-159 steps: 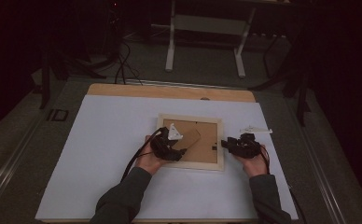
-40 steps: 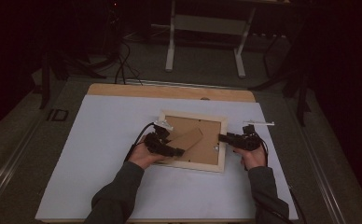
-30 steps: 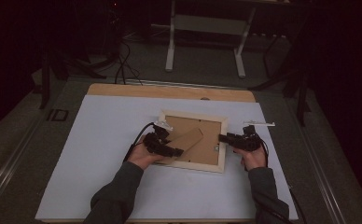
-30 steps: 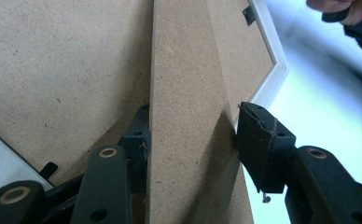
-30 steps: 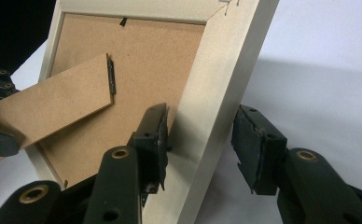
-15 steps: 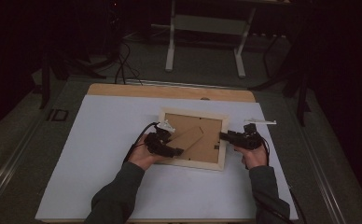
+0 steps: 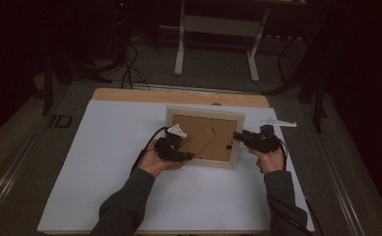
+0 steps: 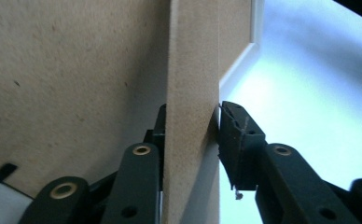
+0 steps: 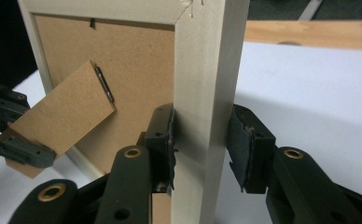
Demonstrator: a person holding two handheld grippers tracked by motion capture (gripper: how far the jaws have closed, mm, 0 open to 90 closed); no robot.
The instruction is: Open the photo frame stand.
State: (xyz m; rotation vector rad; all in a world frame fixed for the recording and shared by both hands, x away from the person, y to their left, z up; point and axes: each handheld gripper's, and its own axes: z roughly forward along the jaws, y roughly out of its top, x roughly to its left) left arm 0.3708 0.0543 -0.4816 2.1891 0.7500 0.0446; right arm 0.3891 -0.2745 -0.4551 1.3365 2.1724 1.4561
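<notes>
Around the picture frame [image 9: 207, 93], right gripper [image 9: 202, 140] jaws, freshly narrowed, pressing its rail.

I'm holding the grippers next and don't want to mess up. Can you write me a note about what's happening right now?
Left gripper: its jaws have just been closing and now clamp the brown fibreboard stand flap on the frame's back.
Right gripper: its jaws have just been closing and now grip the side rail of the pale wooden picture frame.
Frame: back side up, over the white table sheet.
Done: both grips are on.
Left: probably swing the flap out and stand the frame up, gently.
</notes>
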